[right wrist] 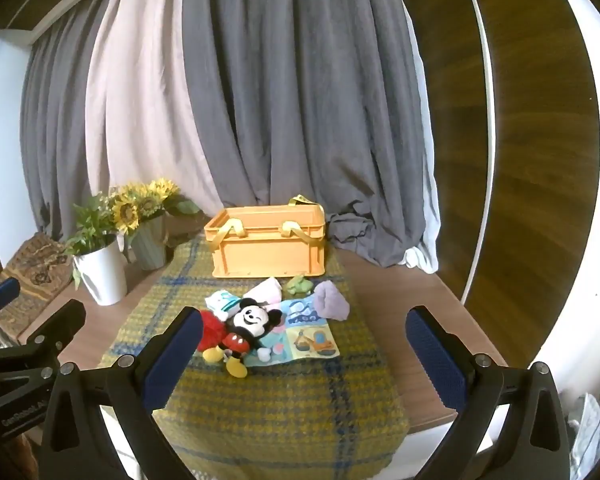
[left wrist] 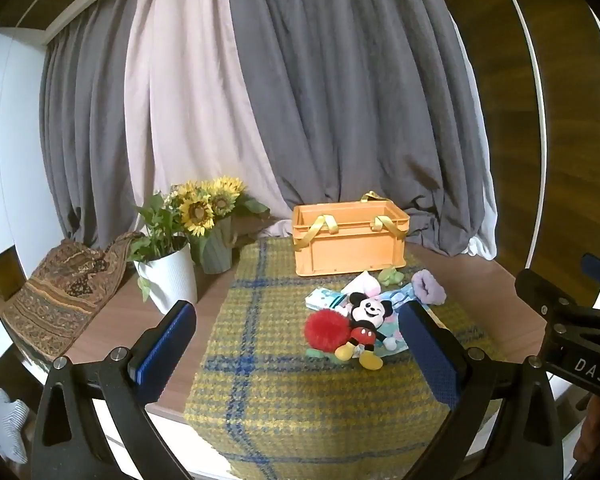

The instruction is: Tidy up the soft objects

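On the plaid mat (right wrist: 268, 408), in front of the orange crate (right wrist: 268, 246), lies the soft pile. Judging by the visible inner walls, nothing in that crate yet (floor hidden behind the near wall, so cannot tell for sure); ribbon handles flopped over the rim. Largest of the pile: printed cloth (right wrist: 308, 338), spread flat, limp, best pinched at a free corner. Next, Mickey plush (right wrist: 246, 326) sprawled across it, light and squashy, torso likely the firmest bite. Red pom-pom (left wrist: 326, 330) touching Mickey's side, fluffy, prone to slip. Lilac bundle (right wrist: 332, 300) near the cloth's far edge, folded white pieces (right wrist: 224, 302) behind Mickey, tiny green toy (right wrist: 299, 286) just by the crate. Left gripper (left wrist: 300, 344) spread wide, empty; right gripper (right wrist: 304, 342) likewise agape, gripping nothing.
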The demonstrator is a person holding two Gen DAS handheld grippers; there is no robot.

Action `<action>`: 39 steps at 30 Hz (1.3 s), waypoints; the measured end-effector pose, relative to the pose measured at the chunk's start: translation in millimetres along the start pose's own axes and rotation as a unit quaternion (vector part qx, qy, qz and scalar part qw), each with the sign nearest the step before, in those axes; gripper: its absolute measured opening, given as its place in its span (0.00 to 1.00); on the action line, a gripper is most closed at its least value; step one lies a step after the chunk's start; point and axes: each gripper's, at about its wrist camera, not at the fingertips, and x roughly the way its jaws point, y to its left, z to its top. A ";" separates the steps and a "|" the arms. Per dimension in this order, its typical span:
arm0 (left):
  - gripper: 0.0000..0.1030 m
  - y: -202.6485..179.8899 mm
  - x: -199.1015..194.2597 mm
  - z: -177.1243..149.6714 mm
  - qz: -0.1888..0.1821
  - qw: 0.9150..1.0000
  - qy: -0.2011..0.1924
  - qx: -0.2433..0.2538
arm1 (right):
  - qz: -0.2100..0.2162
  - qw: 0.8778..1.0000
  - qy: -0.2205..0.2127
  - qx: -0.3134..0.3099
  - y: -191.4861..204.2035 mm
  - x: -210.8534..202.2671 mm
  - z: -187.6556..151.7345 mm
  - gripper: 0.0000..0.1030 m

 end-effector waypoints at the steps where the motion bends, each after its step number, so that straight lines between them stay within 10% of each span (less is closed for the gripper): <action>1: 1.00 -0.6 -0.5 1.1 0.000 1.000 0.000 0.000 | 0.001 1.000 -0.002 0.000 -1.5 1.4 -2.8 0.99; 39: 1.00 -0.8 -1.8 5.6 -0.005 1.000 0.004 0.000 | 0.007 1.000 0.001 0.002 -6.1 9.1 -1.6 0.99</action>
